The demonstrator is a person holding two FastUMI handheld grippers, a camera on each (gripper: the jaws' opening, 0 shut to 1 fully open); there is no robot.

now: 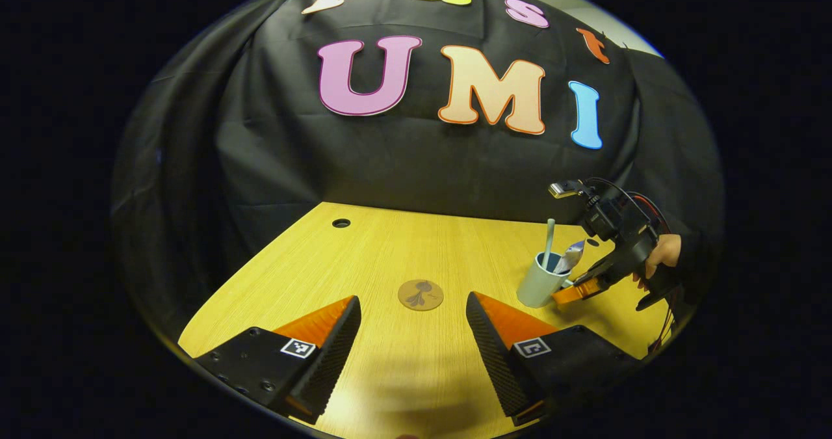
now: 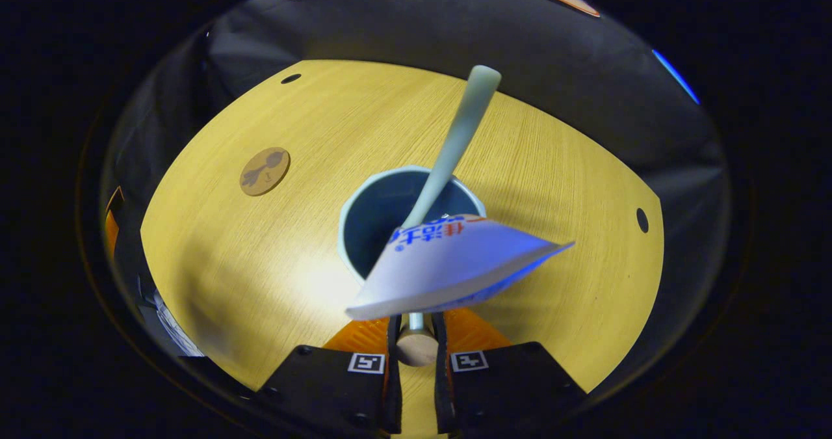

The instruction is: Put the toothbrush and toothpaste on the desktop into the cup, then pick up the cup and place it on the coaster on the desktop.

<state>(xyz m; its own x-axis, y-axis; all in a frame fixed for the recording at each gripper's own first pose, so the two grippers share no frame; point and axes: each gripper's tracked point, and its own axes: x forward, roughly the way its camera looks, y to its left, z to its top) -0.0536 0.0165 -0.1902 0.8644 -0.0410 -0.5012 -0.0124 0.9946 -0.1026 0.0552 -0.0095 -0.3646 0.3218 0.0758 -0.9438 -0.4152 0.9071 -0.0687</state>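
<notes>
Right gripper view: cup (image 2: 383, 214) seen from above, open mouth up, standing on wooden surface (image 2: 260, 276); toothbrush (image 2: 455, 143) and toothpaste tube (image 2: 455, 263) both already inside it.
Right gripper (image 2: 416, 345): jaws nearly closed on a small round wood-coloured knob w/ a pale stem, which looks like the cup's handle. Judged clamped on it, though contact isn't fully clear.
Left gripper view: left gripper (image 1: 413, 341) low over surface (image 1: 364, 244), jaws wide apart, holding nothing; coaster (image 1: 420, 294) lies between and just beyond them.
Cup position: cup (image 1: 539, 281) right of coaster, near but apart, not on it yet. Right gripper (image 1: 575, 291) touches its right side; hand (image 1: 662, 257) behind it.
Axes: toothbrush (image 1: 549, 242) handle near upright, leaning slightly, long axis bottom-to-top out of cup. Toothpaste tube (image 1: 571, 257) leans toward cup's right rim, flat crimped end up.
Handling (judgement): cup probably rigid, light, smooth-walled; contents loose, top-heavy, could rattle or tip if cup tilts. Tube soft. Take hold at handle, keep cup level.
Stage (judgement): loading done; lift and move to coaster remains.
</notes>
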